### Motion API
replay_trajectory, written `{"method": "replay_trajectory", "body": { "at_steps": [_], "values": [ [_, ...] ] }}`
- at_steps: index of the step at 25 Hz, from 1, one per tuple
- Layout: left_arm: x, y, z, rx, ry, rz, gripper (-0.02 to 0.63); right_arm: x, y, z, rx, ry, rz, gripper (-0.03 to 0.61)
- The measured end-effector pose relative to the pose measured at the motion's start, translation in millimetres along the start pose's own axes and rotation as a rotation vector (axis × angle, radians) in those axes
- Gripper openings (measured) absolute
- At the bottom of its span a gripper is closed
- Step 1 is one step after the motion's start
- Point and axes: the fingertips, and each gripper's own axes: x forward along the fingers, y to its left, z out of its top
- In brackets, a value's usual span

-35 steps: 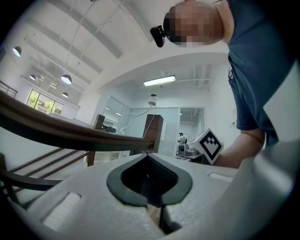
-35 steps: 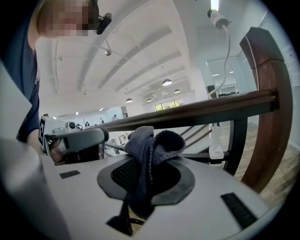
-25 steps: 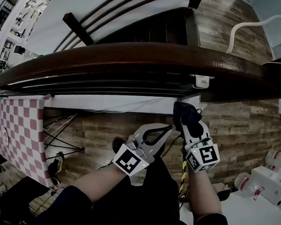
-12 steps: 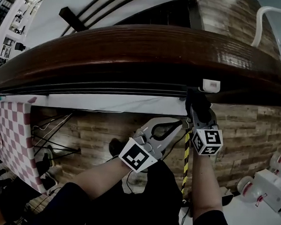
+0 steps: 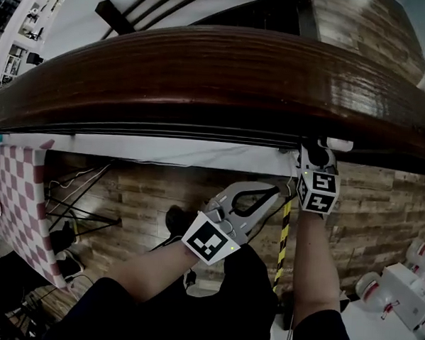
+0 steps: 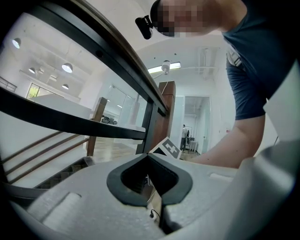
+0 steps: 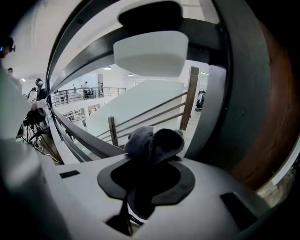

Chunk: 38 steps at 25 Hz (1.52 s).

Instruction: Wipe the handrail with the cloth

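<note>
- The handrail (image 5: 203,73) is my landmark. It is a dark wooden bar, and its long axis runs from left to right across the head view with a slight curve.
- My right gripper (image 5: 314,155) is just under the rail's near edge, toward the rail's right end. It points up at the rail.
- Its jaws are closed on the cloth (image 7: 152,143), a dark bundle that sticks out past the tips.
- In the right gripper view the brown wood of the rail is above and to the right of the cloth. A white block (image 7: 151,52) fixed under the rail is straight ahead of it and apart from it.
- I cannot tell if the cloth already touches the wood.
- My left gripper (image 5: 272,191) is lower, well under the rail and left of the right one. Its jaw tips meet and nothing is between them.
- So the right gripper is the nearer one. I judge that the coming move is a short lift onto the rail and then a slide along its long axis.
- Compared with one second ago, the right gripper has risen from well below the rail up to its underside.
- The cloth, then plain in the head view, is now mostly hidden there.
- The rail fills more of that view, and the left gripper has hardly moved.
</note>
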Motion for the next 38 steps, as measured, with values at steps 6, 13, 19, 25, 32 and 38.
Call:
{"method": "replay_trajectory", "body": {
  "at_steps": [6, 13, 19, 25, 32, 38],
  "values": [
    [-24.9, 23.6, -1.4, -0.009, -0.003, 0.048, -0.005, 6.8, 30.7, 8.0, -0.021, -0.007, 0.042, 0.091],
    [-73.9, 44.9, 1.8, -0.028, 0.002, 0.11, -0.005, 19.4, 109.4, 25.0, -0.07, -0.005, 0.129, 0.091],
    [-134.3, 71.5, 5.9, -0.034, 0.004, 0.186, -0.005, 33.7, 180.4, 43.5, -0.104, 0.009, 0.192, 0.091],
    [-197.3, 101.6, 8.0, -0.042, 0.008, 0.286, -0.005, 53.1, 252.9, 64.2, -0.139, 0.023, 0.26, 0.091],
    [-263.3, 127.0, -5.7, -0.075, 0.016, 0.382, -0.004, 74.4, 337.1, 79.6, -0.186, 0.031, 0.339, 0.091],
    [-310.9, 141.6, -10.5, -0.106, 0.024, 0.443, -0.005, 87.7, 410.1, 95.1, -0.213, 0.036, 0.41, 0.091]
  ]
}}
